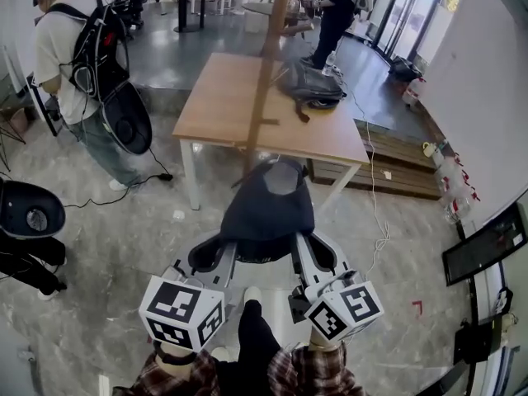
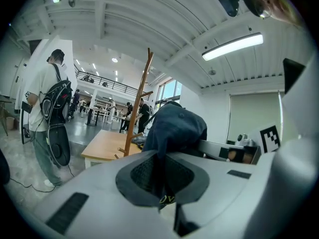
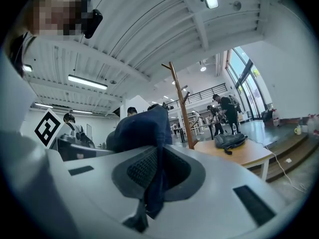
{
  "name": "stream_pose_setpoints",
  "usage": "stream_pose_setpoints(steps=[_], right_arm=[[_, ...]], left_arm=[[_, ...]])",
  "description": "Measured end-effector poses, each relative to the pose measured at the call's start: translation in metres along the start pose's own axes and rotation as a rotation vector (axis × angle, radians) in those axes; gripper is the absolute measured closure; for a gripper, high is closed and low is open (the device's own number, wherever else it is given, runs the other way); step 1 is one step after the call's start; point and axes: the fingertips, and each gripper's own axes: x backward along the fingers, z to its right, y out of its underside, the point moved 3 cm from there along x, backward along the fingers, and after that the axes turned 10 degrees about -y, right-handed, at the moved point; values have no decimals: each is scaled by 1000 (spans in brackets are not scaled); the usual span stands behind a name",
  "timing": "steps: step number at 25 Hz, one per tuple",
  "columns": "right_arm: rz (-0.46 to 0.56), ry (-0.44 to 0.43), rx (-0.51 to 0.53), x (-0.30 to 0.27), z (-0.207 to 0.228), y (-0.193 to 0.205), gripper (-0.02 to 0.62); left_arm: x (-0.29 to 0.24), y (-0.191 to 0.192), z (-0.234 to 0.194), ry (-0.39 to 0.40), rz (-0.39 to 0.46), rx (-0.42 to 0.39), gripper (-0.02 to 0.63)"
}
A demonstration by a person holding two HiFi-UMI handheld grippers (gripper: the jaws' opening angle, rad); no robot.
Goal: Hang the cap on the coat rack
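While the left tool (image 1: 224, 254) and right tool (image 1: 303, 252) each pinch the cap (image 1: 268, 209), only the head view shows plaid sleeves (image 1: 175, 381).

The left hand-held gripper (image 1: 224, 258) and right hand-held gripper (image 1: 304, 254) point forward side by side, about level. Each has its jaws closed tight on the cap (image 1: 268, 209).

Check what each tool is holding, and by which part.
Both hold the dark navy fabric cap. The left tool is shut on the fabric edge at the cap's left side and the right tool on the edge at its right side.
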Motion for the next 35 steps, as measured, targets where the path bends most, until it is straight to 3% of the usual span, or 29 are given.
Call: stream_pose_setpoints(steps=[9, 17, 28, 35], right_arm=[[6, -61, 22, -38, 98, -4, 574], [0, -100, 13, -107, 192, -64, 574], [-22, -123, -34, -123, 227, -64, 574], [-6, -85, -54, -117, 240, -73, 574]], left_arm=[[-98, -4, 9, -39, 35, 18, 586], [-203, -74, 4, -61, 43, 37, 586], [-243, -83, 5, -33, 13, 49, 586], [-252, -94, 21, 51, -5, -24, 586]])
